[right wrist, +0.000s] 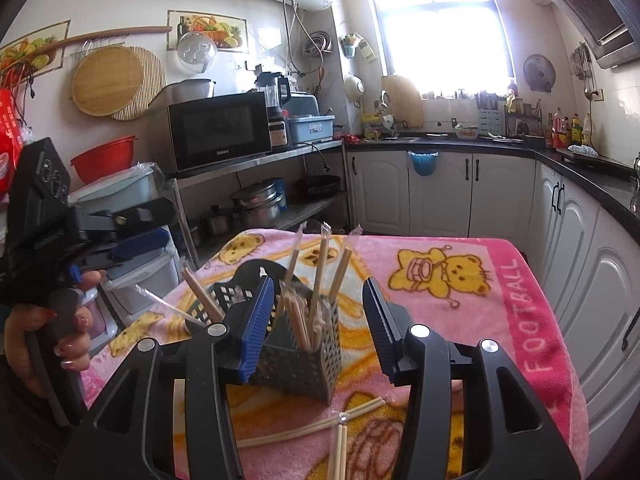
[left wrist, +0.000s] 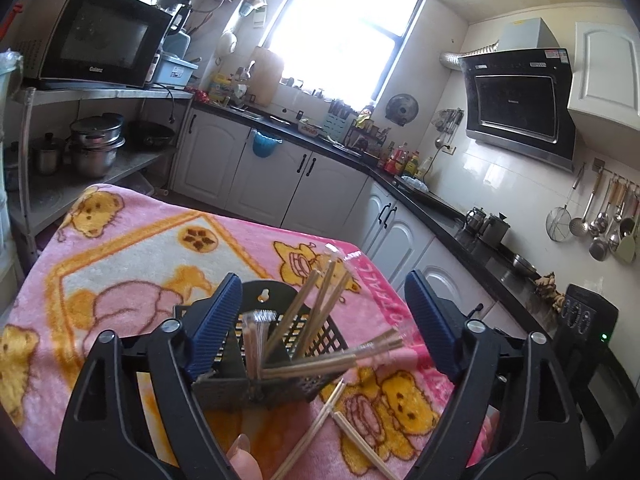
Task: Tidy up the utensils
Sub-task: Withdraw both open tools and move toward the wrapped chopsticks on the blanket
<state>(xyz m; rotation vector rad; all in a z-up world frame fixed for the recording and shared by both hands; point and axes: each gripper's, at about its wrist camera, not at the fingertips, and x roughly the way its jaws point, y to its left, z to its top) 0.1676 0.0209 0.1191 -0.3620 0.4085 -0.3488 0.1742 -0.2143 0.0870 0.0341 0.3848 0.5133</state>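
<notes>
A dark perforated utensil holder (left wrist: 224,390) (right wrist: 296,364) stands on a pink bear-print blanket (left wrist: 140,248) (right wrist: 460,320). Several wrapped wooden chopsticks (left wrist: 316,312) (right wrist: 320,272) lean in it at different angles. More chopsticks (left wrist: 320,428) (right wrist: 320,424) lie loose on the blanket in front of it. My left gripper (left wrist: 322,284) is open wide just behind the holder, touching nothing; a hand holds it at the left of the right wrist view (right wrist: 166,222). My right gripper (right wrist: 319,284) is open with the holder between its fingers, and the right pad stands off its wall.
A metal shelf (right wrist: 256,160) with a microwave (right wrist: 218,134) and pots (right wrist: 256,204) stands left of the table. White cabinets (right wrist: 440,192) under a black counter (left wrist: 432,200) run behind and to the right. The blanket drops off at its far edge.
</notes>
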